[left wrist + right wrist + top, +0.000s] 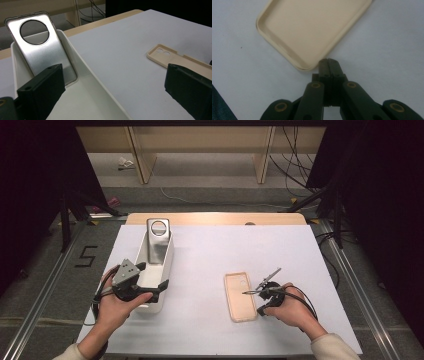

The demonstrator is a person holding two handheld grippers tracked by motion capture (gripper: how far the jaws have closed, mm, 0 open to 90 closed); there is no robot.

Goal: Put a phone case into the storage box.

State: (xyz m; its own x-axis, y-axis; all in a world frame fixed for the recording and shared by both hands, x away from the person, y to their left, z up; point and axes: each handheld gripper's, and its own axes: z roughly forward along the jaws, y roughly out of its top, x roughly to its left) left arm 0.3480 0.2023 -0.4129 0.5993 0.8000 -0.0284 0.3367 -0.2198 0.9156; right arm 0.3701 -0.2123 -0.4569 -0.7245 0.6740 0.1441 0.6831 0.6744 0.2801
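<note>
Our right gripper [329, 60] is clenched empty, seemingly touching the beige phone case [312, 27]; our left gripper [150, 280] gapes over the white tray [167, 265].

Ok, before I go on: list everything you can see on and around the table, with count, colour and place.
Phone case: one, beige, flat on the sheet, open side up, right of centre.
Bin: one, white, left side.
Metal plate: one, silver with a round hole, leaning in the bin's far end.
Sheet: one, white, over the wooden table.
Left gripper: black, jaws open at the bin.
Right gripper: black, jaws shut, at the case's edge.
</note>
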